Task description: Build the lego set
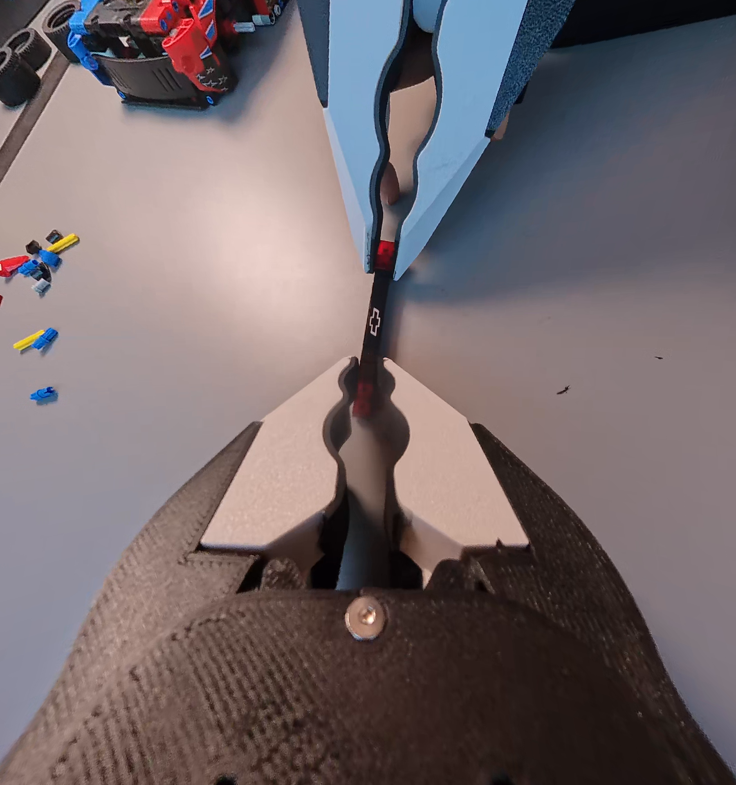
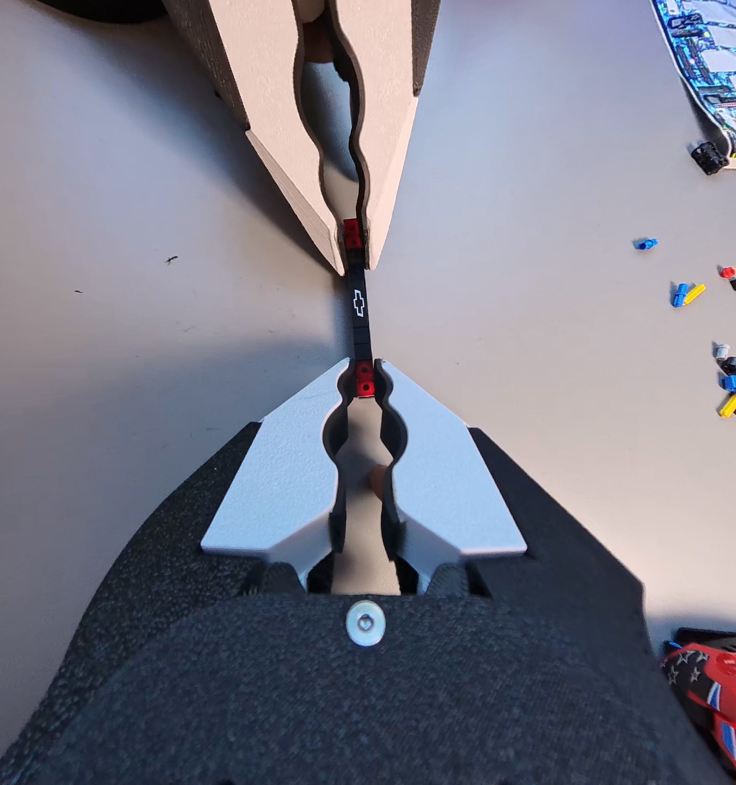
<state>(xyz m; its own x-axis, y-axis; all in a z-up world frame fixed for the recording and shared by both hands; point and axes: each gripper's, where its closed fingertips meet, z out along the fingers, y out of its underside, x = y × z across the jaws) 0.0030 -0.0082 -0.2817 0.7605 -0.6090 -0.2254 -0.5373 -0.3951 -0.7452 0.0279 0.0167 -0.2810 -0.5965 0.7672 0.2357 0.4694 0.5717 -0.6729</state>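
The thin strip (image 1: 374,323) is black with red blocks at both ends and a white outlined emblem at its middle. The counter (image 1: 188,191) is plain pale grey. Loose pieces (image 1: 26,263) are blue, yellow, red, black and grey. The partly built car (image 1: 158,46) is red, blue and black, with white stars on dark blue.

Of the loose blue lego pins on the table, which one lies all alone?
The small blue plastic pin nearest the camera in the left wrist view, also. The other blue pins each lie against a yellow piece or within the mixed cluster.
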